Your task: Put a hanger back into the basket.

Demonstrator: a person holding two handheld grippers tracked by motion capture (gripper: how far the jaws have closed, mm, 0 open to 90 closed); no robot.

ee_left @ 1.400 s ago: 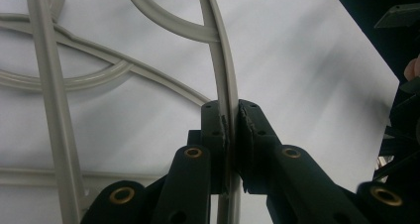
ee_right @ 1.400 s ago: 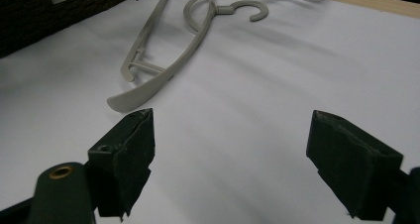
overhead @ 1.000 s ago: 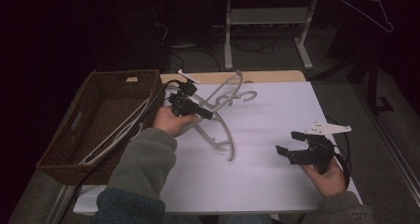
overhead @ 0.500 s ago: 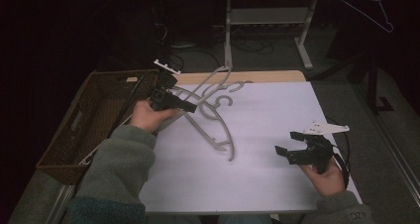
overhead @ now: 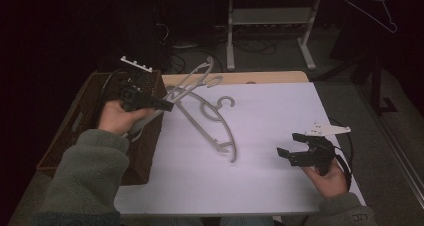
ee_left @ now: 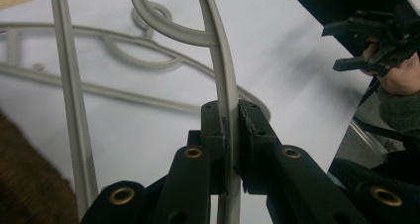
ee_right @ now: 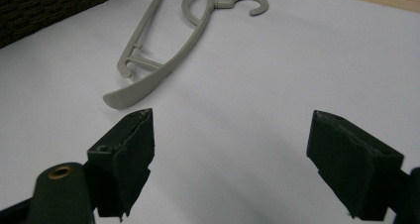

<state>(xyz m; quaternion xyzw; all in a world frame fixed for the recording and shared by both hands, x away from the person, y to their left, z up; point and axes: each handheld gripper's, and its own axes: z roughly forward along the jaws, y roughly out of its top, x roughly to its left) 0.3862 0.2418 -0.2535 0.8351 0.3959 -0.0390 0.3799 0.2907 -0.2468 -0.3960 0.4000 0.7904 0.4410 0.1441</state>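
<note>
A grey plastic hanger (overhead: 192,81) is lifted off the table, tilted from the basket's edge up toward the back. My left gripper (overhead: 169,106) is shut on one of its arms. In the left gripper view the jaws (ee_left: 230,116) pinch that thin arm (ee_left: 224,70) between the pads. A second grey hanger (overhead: 215,128) lies flat on the white sheet, its hook pointing right; it appears in the right gripper view (ee_right: 168,60) and behind the held one (ee_left: 99,87). My right gripper (overhead: 290,147) rests near the table's front right, open and empty (ee_right: 233,154).
A brown woven basket (overhead: 80,111) stands at the table's left edge, under my left hand. The white sheet (overhead: 280,111) covers the table, with a wooden strip at the back. A metal stand (overhead: 270,16) and a wire hanger (overhead: 375,6) are behind the table.
My left gripper has carried the held hanger left and upward, from over the sheet to the basket's edge. The lying hanger and the right gripper have stayed put.
</note>
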